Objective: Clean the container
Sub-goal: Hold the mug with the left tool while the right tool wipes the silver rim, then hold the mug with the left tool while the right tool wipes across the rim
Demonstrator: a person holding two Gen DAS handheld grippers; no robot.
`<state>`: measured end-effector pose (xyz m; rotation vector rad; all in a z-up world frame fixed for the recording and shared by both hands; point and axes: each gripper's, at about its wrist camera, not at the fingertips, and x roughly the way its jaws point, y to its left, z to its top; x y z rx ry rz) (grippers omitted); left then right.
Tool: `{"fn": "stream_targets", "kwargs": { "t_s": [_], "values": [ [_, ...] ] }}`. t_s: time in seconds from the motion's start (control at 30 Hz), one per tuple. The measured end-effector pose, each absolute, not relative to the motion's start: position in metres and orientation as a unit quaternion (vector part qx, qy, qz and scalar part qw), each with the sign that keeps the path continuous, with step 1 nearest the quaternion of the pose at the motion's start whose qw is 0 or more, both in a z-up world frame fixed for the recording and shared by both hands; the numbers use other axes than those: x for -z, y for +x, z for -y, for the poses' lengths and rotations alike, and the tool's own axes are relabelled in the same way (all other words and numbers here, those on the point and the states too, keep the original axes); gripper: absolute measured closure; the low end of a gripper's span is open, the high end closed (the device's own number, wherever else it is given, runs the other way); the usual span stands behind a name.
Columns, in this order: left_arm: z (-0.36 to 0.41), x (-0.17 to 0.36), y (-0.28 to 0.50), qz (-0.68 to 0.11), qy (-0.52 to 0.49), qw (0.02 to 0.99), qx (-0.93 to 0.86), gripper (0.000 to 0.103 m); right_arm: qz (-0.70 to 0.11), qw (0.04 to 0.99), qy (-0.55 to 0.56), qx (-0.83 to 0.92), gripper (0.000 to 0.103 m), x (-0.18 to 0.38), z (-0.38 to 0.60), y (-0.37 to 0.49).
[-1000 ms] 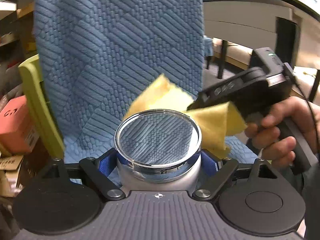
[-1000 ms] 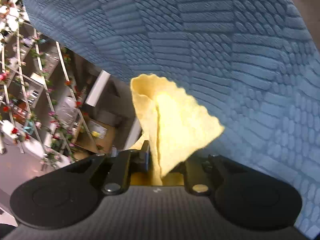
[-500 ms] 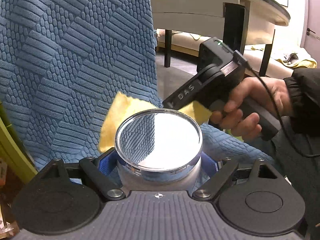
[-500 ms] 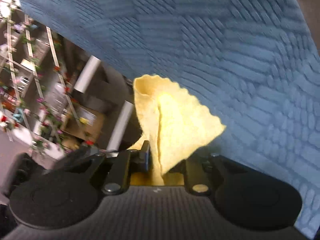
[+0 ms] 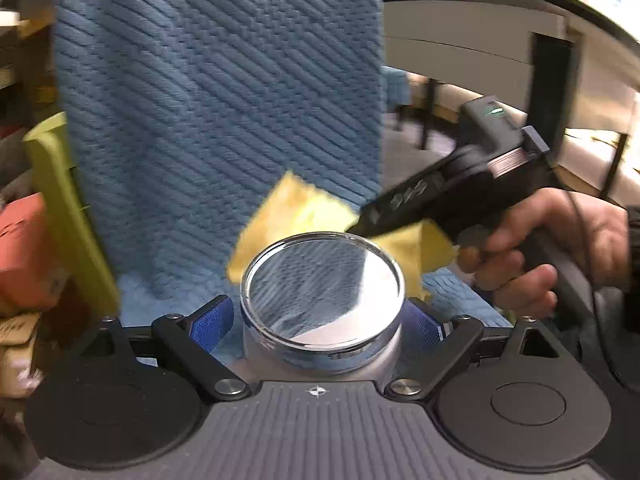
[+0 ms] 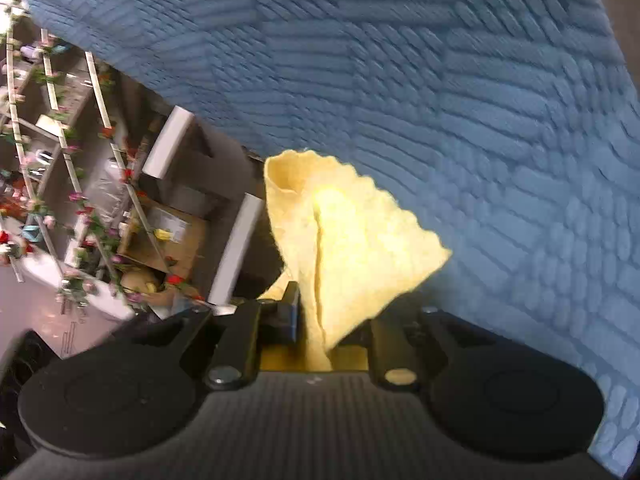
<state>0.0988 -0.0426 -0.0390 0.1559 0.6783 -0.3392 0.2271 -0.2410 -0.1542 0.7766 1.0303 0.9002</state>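
A round container (image 5: 320, 304) with a shiny clear lid sits between the blue pads (image 5: 212, 320) of my left gripper (image 5: 320, 320), held up in front of a blue chair. The left jaws are opening, with the container still between them. My right gripper (image 6: 320, 320) is shut on a folded yellow cloth (image 6: 352, 240). In the left wrist view that cloth (image 5: 292, 208) lies just behind the container's far rim, and the right gripper (image 5: 360, 224) reaches in from the right with a person's hand (image 5: 532, 248) on its grip.
A blue textured chair back (image 5: 220, 100) fills the space behind both grippers. A green chair edge (image 5: 60, 200) and an orange box (image 5: 24, 248) are at the left. A table (image 5: 500, 20) stands at the back right. Flower-decked shelves (image 6: 60, 160) show left in the right wrist view.
The left wrist view swung away so the chair sat far left, then came back to where it began. The cloth stays behind the container's rim. The right wrist view tilted slightly.
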Motion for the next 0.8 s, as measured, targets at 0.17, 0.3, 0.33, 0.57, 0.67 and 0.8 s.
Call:
{"fn": "stream_targets", "kwargs": {
  "t_s": [0.17, 0.3, 0.33, 0.57, 0.67, 0.8],
  "values": [
    [0.063, 0.041, 0.100, -0.337, 0.071, 0.935, 0.087, 0.010, -0.458, 0.707, 0.340, -0.418, 0.085, 0.151, 0.243, 0.226],
    [0.069, 0.041, 0.102, -0.334, 0.071, 0.938, 0.061, 0.010, -0.489, 0.714, 0.299, -0.402, 0.085, 0.157, 0.236, 0.229],
    [0.072, 0.043, 0.104, -0.332, 0.080, 0.938, 0.051, 0.012, -0.489, 0.715, 0.297, -0.402, 0.085, 0.156, 0.236, 0.229],
    [0.066, 0.044, 0.107, -0.322, 0.083, 0.941, 0.064, 0.015, -0.449, 0.698, 0.340, -0.441, 0.085, 0.145, 0.244, 0.229],
    [0.058, 0.041, 0.106, -0.322, 0.089, 0.938, 0.093, 0.016, -0.469, 0.708, 0.311, -0.427, 0.085, 0.150, 0.239, 0.230],
    [0.044, 0.039, 0.106, -0.320, 0.105, 0.928, 0.156, 0.016, -0.451, 0.691, 0.342, -0.449, 0.085, 0.145, 0.240, 0.230]
  ]
}}
